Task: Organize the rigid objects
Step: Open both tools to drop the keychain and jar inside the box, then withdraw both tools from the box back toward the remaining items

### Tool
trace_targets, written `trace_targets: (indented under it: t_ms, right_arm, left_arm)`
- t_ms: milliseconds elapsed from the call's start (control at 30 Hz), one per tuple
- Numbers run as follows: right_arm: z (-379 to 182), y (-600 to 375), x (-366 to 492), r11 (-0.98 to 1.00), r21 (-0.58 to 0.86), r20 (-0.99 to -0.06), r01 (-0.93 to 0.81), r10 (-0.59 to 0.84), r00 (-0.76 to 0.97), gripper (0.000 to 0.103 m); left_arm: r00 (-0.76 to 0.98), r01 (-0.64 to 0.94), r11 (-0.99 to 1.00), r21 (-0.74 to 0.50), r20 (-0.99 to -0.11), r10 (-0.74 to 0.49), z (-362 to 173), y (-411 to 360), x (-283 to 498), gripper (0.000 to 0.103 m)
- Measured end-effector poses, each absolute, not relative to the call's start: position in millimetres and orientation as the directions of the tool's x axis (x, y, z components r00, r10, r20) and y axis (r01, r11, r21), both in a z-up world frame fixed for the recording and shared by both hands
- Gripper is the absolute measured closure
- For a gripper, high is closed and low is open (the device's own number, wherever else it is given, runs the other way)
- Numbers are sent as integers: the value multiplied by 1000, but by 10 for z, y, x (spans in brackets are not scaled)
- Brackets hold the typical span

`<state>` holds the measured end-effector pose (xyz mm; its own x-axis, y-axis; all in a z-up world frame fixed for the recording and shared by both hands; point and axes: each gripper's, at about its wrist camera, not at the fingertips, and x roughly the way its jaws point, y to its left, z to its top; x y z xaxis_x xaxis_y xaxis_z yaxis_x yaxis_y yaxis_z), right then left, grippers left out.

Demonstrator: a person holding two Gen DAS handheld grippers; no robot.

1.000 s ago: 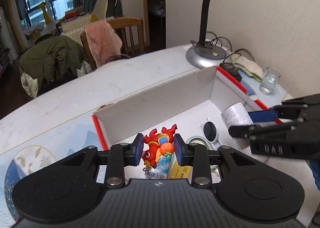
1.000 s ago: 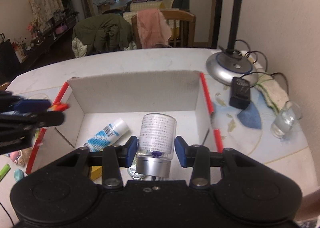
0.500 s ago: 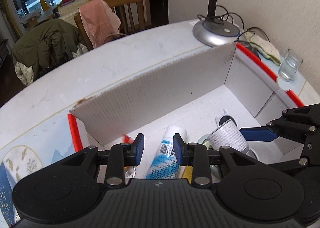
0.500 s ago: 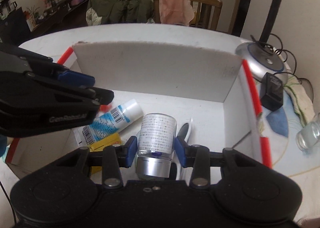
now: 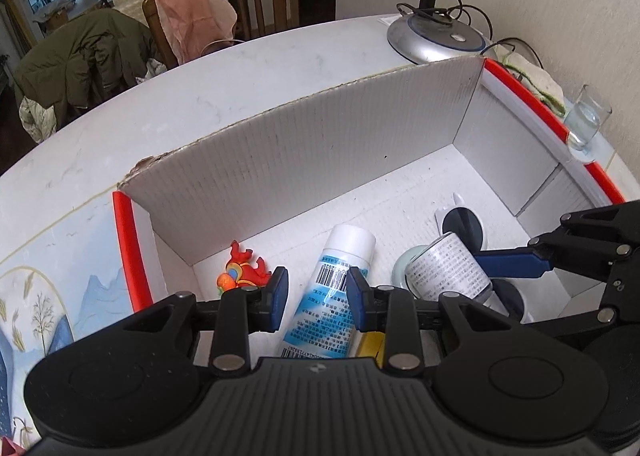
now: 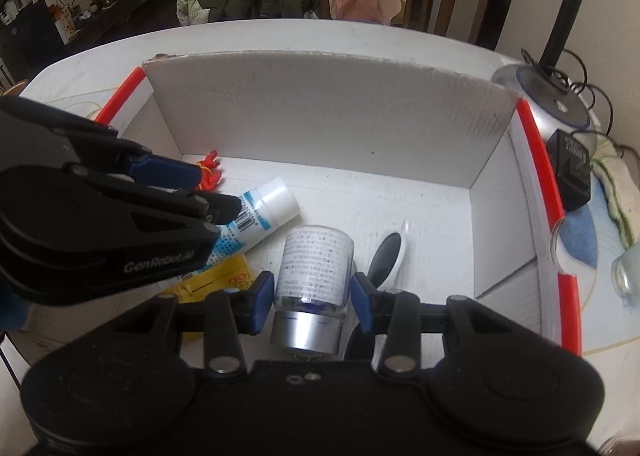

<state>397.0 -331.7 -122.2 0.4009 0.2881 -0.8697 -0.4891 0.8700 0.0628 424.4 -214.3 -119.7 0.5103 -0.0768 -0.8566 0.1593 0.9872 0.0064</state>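
A white cardboard box [image 5: 304, 152] with red edges sits on the table. My left gripper [image 5: 318, 298] is open and empty, low inside the box over a blue-and-white tube [image 5: 334, 292]. A red toy figure [image 5: 242, 268] lies on the box floor just left of it. My right gripper [image 6: 312, 296] is shut on a clear jar with a silver cap [image 6: 314, 272], held low in the box; the jar also shows in the left wrist view [image 5: 448, 270]. The tube [image 6: 264, 208] and red toy [image 6: 210, 172] show in the right wrist view too.
A yellow pack [image 6: 216, 280] and a black-and-white oval item [image 6: 388, 256] lie in the box. A lamp base [image 5: 436, 38], a black adapter [image 6: 568, 168], a cloth and a glass [image 5: 586, 118] stand right of the box. Chairs with clothes are behind the table.
The left gripper let go of the red toy, which now lies on the box floor. Both grippers moved down into the box. The right gripper still holds the jar.
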Motion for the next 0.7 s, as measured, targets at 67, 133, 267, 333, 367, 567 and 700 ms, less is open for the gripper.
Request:
trace_targets:
  t_ms: [67, 133, 267, 333, 367, 567, 700]
  right_arm:
    - [-1216, -3331, 3969, 871, 69, -869, -487, 293, 399, 60]
    - [-1184, -3354, 3950, 870, 78, -864, -486, 303, 403, 56]
    - [-1109, -3379, 3890, 867, 74, -856, -492, 309, 415, 52]
    - [-1069, -3393, 3857, 867, 75, -852, -492, 312, 421, 52]
    - [-1042, -3403, 3843, 867, 76, -849, -492, 315, 424, 52]
    - [-899, -3432, 3739, 868, 78, -831, -490, 328, 449, 50]
    - [-821, -3449, 3662, 869, 71, -821, -489, 329, 466, 47]
  left_arm:
    - [516, 153, 988, 1, -853, -79, -1168, -2131, 4219, 72]
    - [523, 150, 989, -2, -849, -81, -1139, -2120, 4189, 72]
    - [535, 145, 989, -6, -840, -84, -1070, -2103, 4115, 72]
    - [543, 142, 990, -12, -835, -88, -1027, -2095, 4072, 72]
    - [546, 142, 990, -16, -833, -92, -1005, -2094, 4049, 72]
    - [569, 137, 990, -38, -815, -110, -854, -2081, 3910, 72]
    - [585, 123, 991, -43, -804, -107, -771, -2062, 3819, 72]
